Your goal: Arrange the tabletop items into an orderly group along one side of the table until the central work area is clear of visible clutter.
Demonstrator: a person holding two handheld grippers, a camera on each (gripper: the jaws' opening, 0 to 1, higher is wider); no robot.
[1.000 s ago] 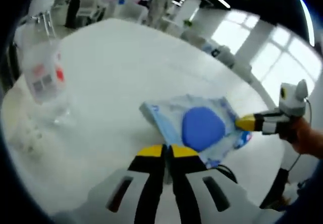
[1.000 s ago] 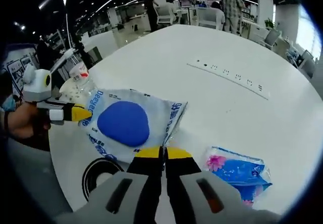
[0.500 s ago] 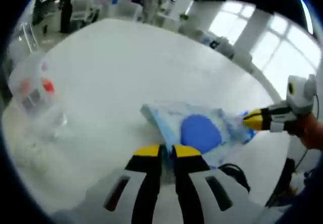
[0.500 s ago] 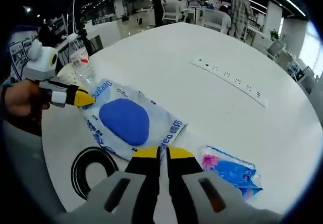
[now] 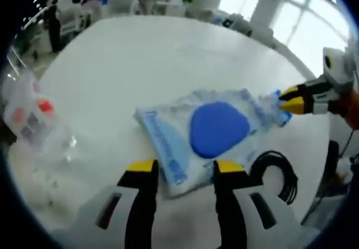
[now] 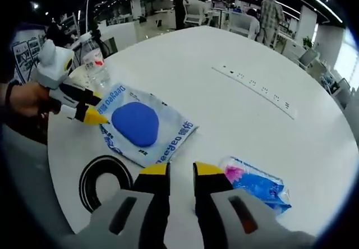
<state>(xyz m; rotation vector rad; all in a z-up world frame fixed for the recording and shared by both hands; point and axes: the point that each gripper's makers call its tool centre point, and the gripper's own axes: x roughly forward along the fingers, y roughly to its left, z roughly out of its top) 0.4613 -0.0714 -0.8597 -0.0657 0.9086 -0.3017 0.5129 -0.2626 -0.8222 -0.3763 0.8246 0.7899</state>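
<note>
A white-and-blue plastic bag (image 5: 219, 128) with a round blue patch lies flat on the white table (image 5: 140, 58). My left gripper (image 5: 185, 170) is open, and the bag's near edge lies between its yellow tips. The right gripper (image 5: 286, 99) comes in from the right with its tips at the bag's far corner. In the right gripper view the bag (image 6: 137, 125) lies just ahead of my right gripper (image 6: 180, 170), which is open with a narrow gap. The left gripper (image 6: 87, 106), held by a hand, is open at the bag's left edge.
A clear plastic bottle (image 5: 28, 109) (image 6: 92, 64) stands near the table edge. A black cable coil (image 5: 275, 176) (image 6: 106, 184) lies beside the bag. A blue tissue packet (image 6: 255, 181) is to the right, and a socket strip (image 6: 255, 83) crosses the table. People and chairs stand beyond.
Both grippers have gone from shut to open and let go of the bag, which now lies flat. The right gripper has drawn back a little from it.
</note>
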